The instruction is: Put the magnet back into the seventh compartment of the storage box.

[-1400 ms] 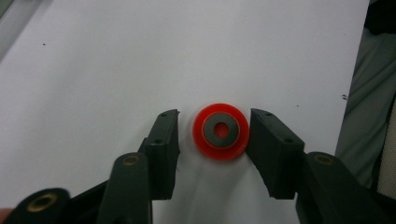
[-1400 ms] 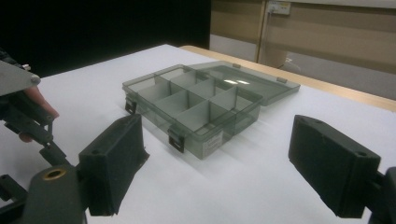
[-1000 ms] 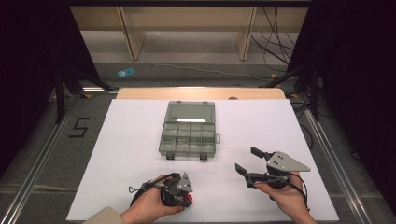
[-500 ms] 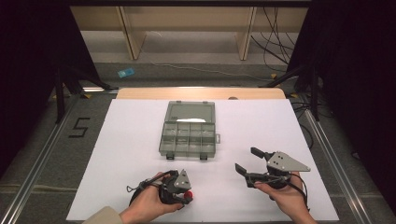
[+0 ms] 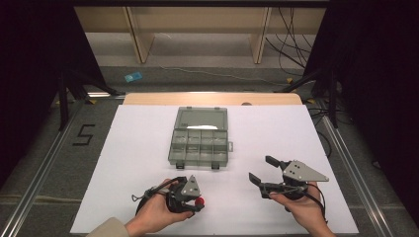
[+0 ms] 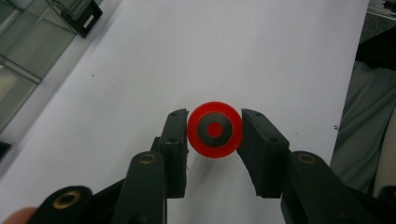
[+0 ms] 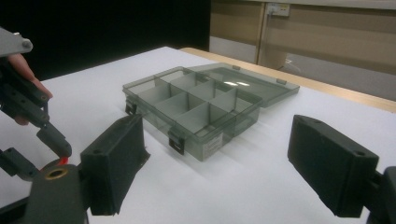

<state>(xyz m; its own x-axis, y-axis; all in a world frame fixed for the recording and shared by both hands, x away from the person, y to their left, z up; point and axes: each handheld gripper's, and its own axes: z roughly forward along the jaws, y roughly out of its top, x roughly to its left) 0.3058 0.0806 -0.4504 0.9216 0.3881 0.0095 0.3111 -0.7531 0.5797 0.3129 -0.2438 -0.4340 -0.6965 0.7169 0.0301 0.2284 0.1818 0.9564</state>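
In the high view, the white table (image 5: 148, 148) carries a grey transparent organizer box (image 5: 200, 143) in its middle, with the lid open and lying flat on the far side. The left gripper (image 5: 196, 203) is at the near edge of the table, in front of the box and a little to the left, and a small red piece (image 5: 199, 201) sits at its tip. The right gripper (image 5: 261, 175) is held to the right of it, well apart, near the front right corner of the box, and its jaws stand wide with nothing between them.

In the left gripper view, the left gripper (image 6: 215, 135) looks down on the white table (image 6: 261, 56). The red piece (image 6: 215, 130) is a round disc with a grey ring and a red centre. Both black jaws press on its sides, so it is held. A corner of the box (image 6: 32, 51) is at the upper left.

In the right gripper view, the right gripper (image 7: 217, 158) points at the box (image 7: 196, 109), which has empty compartments. Its jaws are far from each other and hold nothing. At the left edge, the left gripper (image 7: 53, 154) is near the table with the red piece (image 7: 58, 162) under its tip
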